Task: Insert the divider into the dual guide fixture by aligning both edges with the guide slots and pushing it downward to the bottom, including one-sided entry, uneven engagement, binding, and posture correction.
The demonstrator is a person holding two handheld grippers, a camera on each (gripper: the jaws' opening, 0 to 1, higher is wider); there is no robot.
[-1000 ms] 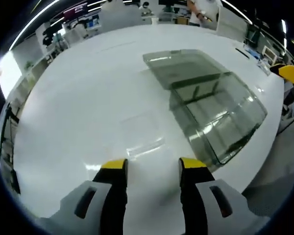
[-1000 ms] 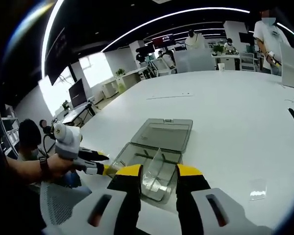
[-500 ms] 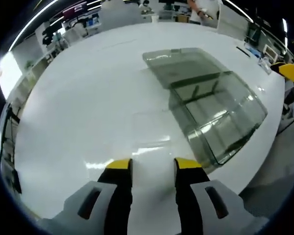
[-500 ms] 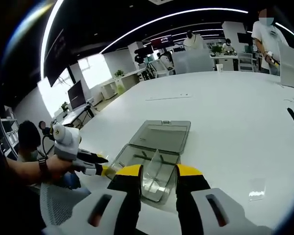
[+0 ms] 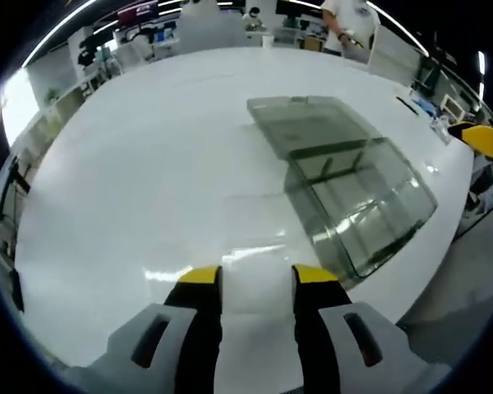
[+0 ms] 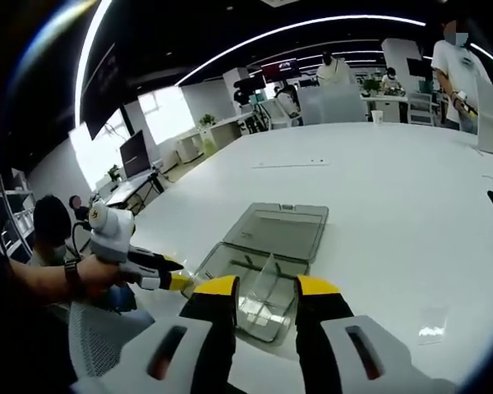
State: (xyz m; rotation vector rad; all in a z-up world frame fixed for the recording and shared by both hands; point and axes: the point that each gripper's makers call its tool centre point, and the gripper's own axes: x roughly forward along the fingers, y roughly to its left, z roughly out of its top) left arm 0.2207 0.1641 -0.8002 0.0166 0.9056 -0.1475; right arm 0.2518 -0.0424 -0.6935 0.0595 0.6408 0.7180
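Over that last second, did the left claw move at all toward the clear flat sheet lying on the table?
Yes. The left gripper advanced along the white table and closed around the clear divider, beside the transparent box.

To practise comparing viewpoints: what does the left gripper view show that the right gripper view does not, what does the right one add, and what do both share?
Left gripper view: the clear divider lying flat on the table, its near end between the left tongs; whether it is gripped is unclear.

Right gripper view: the right tongs, open, and a hand holding the left tongs from the side.

Both: the white table and the clear fixture box with its lid folded open.
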